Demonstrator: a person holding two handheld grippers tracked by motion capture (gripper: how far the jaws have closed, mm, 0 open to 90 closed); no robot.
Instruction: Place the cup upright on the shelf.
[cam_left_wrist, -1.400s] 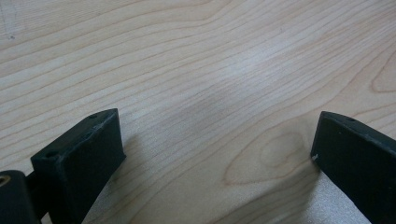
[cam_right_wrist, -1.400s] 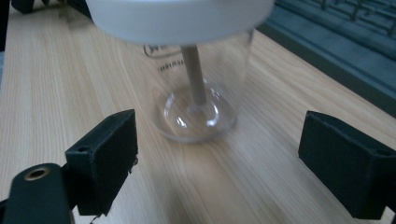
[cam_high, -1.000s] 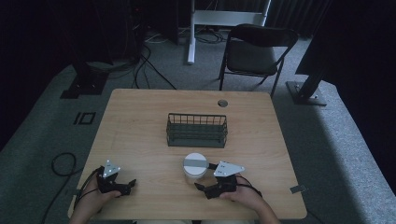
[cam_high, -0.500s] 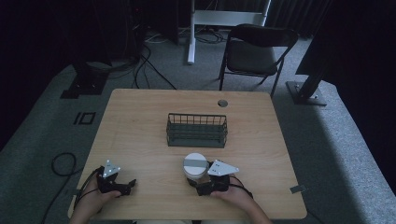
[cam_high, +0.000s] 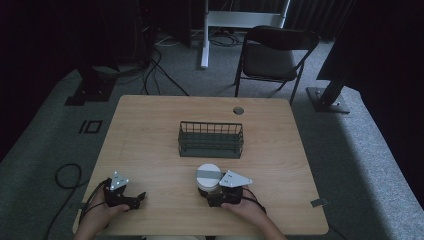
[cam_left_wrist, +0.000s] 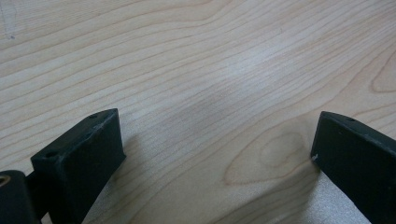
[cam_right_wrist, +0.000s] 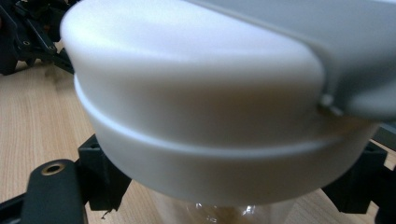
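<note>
White-lidded clear jar stands upright before the dark wire basket, right gripper jaws flanking its body, contact indeterminate; left gripper rests open, idle on wooden table.

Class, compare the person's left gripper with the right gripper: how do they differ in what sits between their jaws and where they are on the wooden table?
The left gripper has wide-open jaws with only bare light wooden table between them; the right gripper has its jaws either side of the clear jar with a white lid. The left gripper sits near the table's front-left corner; the right gripper sits front-centre, nearer the dark wire basket. Both are black, hand-held and carry a grey three-cornered plate.
</note>
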